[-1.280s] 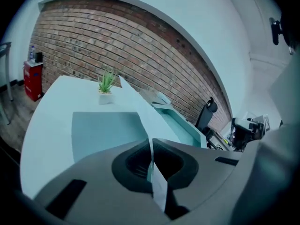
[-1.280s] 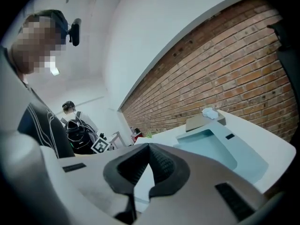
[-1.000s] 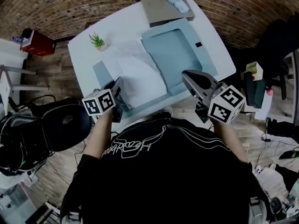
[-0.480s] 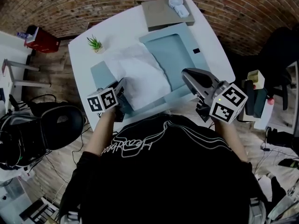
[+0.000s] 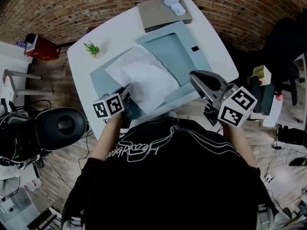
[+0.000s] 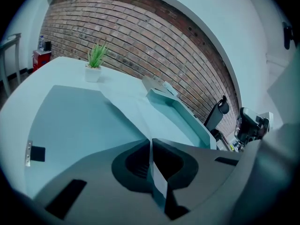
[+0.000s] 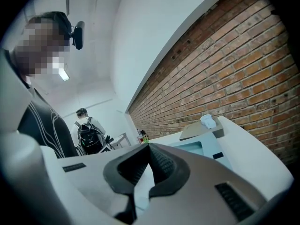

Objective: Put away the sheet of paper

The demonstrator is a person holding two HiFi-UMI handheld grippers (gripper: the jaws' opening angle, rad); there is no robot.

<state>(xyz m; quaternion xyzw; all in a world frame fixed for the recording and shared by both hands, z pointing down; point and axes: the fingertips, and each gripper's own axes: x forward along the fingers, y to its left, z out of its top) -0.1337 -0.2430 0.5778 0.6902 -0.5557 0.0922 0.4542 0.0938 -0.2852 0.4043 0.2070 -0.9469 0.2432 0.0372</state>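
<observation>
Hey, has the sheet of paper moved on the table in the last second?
Yes. The sheet of paper, pinched in the left gripper, has slid to the right in the head view, farther from the potted plant.

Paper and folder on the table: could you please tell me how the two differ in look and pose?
The paper is white; the folder is pale blue. The paper is the smaller and lies on top; the folder spreads open beneath it and shows past it on both sides. The paper looks softly creased; the folder's bare flap looks smooth. Both are thin and rest on the white table.
</observation>
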